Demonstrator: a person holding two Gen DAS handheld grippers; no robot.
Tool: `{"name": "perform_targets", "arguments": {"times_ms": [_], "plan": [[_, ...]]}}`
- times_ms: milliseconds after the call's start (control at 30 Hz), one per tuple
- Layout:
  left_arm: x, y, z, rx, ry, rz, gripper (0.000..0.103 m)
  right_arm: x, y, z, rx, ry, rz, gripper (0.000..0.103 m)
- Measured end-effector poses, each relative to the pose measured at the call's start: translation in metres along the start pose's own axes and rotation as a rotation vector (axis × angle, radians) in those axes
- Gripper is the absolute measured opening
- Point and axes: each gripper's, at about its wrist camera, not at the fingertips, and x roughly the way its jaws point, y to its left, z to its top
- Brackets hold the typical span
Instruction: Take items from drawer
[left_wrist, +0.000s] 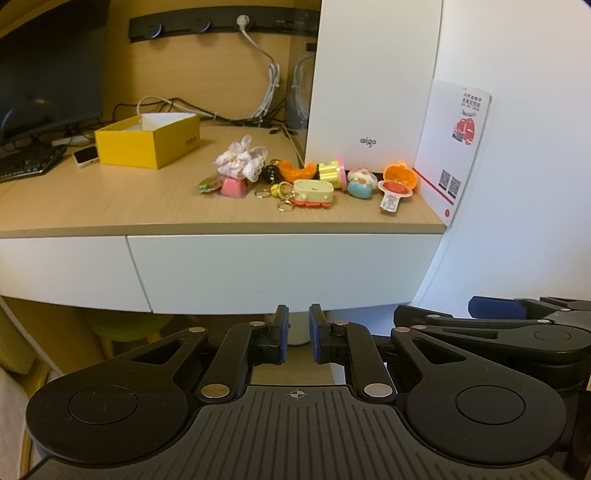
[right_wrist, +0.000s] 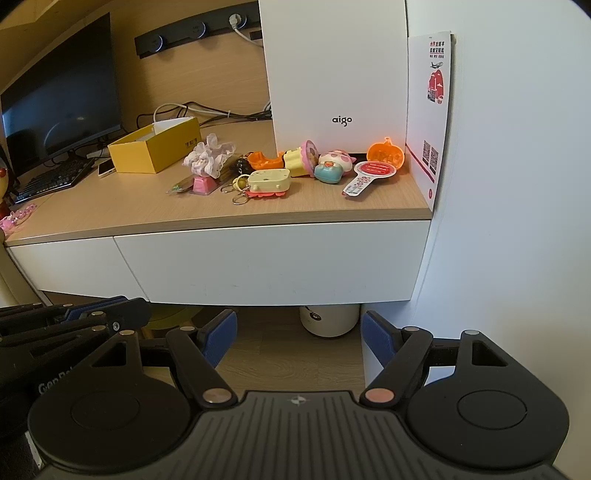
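The drawer (right_wrist: 273, 258) is closed beneath the table (right_wrist: 110, 218), below the toy cluster (right_wrist: 280, 170). Left tool (left_wrist: 298, 332) is nearly closed and empty; right tool (right_wrist: 299, 332) is wide and empty. Risk: the handleless front offers little purchase, so pads may slip.

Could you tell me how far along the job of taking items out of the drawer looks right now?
Possibly done: a cluster of small toys and keyrings already lies on the desktop, though whether they came from the drawer cannot be told. In hand: nothing; the left gripper is nearly shut and empty, the right gripper open and empty, both below the closed drawer. Left: opening it, if items remain.
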Motion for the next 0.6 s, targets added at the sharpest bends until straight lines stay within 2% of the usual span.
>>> {"name": "perform_targets", "arguments": {"times_ms": [600], "plan": [[0.0014,-0.0061,0.0014,0.008,0.001,-0.019,0.014,0.0007,-0.0011,-0.0007,-0.001,0.002,0.001,0.076]]}}
